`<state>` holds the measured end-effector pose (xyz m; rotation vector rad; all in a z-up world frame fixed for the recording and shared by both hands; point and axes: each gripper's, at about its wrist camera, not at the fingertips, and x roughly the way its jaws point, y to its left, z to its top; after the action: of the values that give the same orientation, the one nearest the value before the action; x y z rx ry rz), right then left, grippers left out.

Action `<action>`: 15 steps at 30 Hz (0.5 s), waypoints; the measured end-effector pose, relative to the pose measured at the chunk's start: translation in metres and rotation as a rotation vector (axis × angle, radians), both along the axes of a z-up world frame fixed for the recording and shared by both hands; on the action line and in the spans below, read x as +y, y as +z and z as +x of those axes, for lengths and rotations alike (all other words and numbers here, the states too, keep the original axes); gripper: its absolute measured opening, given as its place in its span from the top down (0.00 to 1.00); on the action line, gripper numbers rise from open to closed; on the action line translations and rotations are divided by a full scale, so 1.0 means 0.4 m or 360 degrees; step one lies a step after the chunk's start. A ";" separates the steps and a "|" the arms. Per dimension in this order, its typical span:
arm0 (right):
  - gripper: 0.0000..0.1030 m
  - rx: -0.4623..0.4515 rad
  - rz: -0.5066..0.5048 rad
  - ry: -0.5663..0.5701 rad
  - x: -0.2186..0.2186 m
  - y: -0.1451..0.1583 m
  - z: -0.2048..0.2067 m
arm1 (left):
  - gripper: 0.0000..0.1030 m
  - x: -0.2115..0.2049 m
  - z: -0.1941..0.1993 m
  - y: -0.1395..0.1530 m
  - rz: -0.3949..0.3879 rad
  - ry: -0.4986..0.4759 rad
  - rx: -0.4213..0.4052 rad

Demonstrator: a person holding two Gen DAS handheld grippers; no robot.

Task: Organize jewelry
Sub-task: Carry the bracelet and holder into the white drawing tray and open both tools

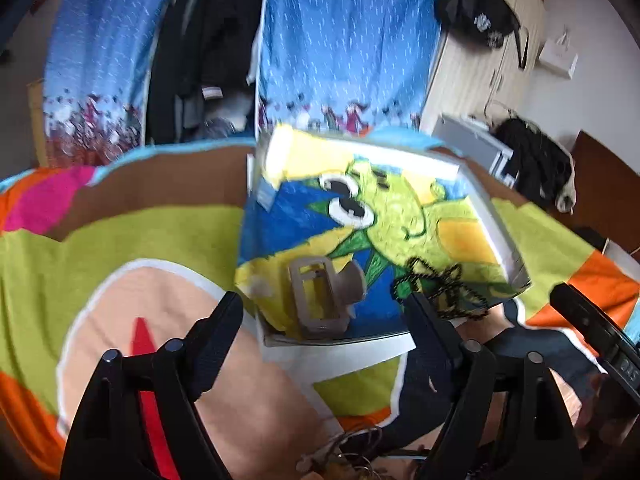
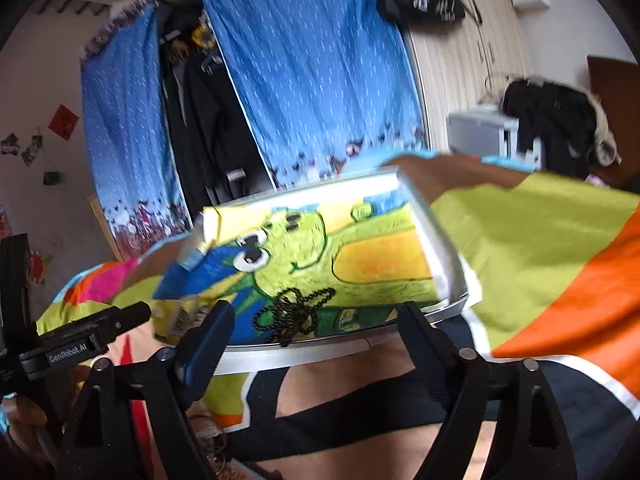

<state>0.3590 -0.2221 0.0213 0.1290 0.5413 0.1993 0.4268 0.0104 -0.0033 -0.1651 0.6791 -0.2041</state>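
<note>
tray (image 1: 502, 236), hair claw (image 1: 320, 296), black necklace (image 1: 440, 284)

Left gripper (image 1: 326, 308): I have the jaws spread wide, nothing between the fingers, pointing forward and slightly down. Right gripper (image 2: 314, 318): same, jaws wide apart and empty. They sit side by side, left just left of right.
</note>
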 end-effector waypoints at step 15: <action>0.00 -0.0441 -0.0097 0.0050 0.030 0.140 -0.375 | 0.02 0.014 -0.417 0.207 0.0044 0.0091 -0.0511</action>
<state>0.2092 -0.2101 0.0771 0.0324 0.2736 0.2269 0.2599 0.0159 0.0796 -0.1212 0.3575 -0.1615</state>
